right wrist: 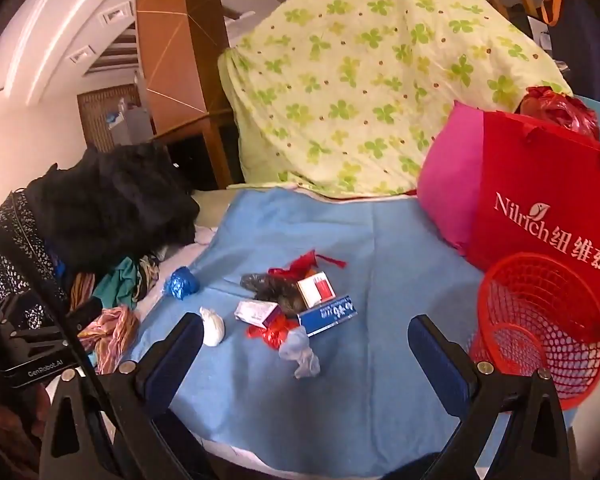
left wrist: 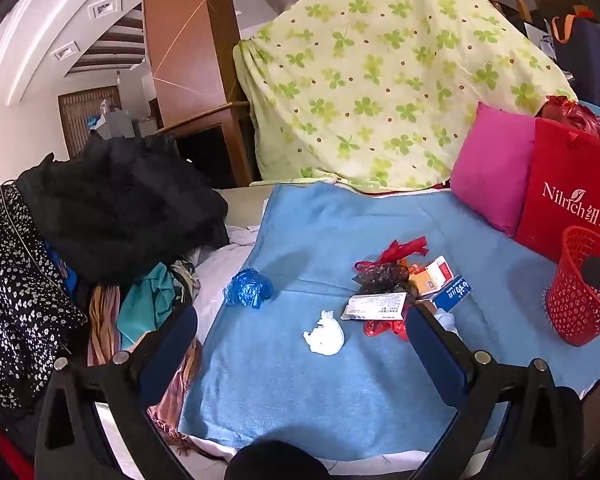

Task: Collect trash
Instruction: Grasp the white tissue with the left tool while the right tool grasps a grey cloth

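Observation:
Trash lies on a blue blanket (left wrist: 320, 392): a white crumpled tissue (left wrist: 325, 334), a blue crumpled bag (left wrist: 248, 288), a white medicine box (left wrist: 376, 306), a blue box (left wrist: 454, 291), a red-white box (left wrist: 434, 274), a dark netted bag (left wrist: 384, 278) and red plastic scraps (left wrist: 382, 326). A red mesh basket (left wrist: 580, 300) stands at the right. My left gripper (left wrist: 300, 330) is open and empty above the tissue. My right gripper (right wrist: 304, 340) is open and empty above a grey tissue (right wrist: 302, 354), with the basket (right wrist: 540, 320) to its right.
A pile of dark and patterned clothes (left wrist: 100, 220) lies at the left. A green-flowered quilt (left wrist: 380, 80) rises at the back. A pink pillow (left wrist: 492, 168) and a red paper bag (left wrist: 572, 196) stand behind the basket.

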The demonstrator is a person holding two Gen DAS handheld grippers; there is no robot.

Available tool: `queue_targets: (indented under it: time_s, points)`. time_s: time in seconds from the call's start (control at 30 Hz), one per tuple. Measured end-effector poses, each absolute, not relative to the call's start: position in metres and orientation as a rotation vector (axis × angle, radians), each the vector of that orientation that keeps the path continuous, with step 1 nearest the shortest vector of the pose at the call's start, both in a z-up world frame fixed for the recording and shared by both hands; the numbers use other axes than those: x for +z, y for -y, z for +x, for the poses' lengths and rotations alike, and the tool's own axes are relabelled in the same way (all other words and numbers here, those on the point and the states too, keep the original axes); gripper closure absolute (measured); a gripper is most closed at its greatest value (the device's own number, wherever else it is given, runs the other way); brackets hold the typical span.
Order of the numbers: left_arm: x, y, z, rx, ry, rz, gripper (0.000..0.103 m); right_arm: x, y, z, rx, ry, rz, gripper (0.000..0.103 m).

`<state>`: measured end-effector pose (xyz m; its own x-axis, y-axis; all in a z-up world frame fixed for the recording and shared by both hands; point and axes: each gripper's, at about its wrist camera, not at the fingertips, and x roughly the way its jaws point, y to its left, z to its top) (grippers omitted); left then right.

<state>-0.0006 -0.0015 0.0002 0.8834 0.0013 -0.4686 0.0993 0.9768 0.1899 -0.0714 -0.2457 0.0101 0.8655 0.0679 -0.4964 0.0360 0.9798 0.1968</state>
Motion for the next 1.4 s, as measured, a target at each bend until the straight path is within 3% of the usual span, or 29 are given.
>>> queue_targets:
  time_s: [1.4]
  points:
    - [-0.022, 0.004, 0.002, -0.074, -0.523, 0.213, 0.000, -0.006, 0.220, -0.066, 0.033, -0.604, 0.220, 0.000]
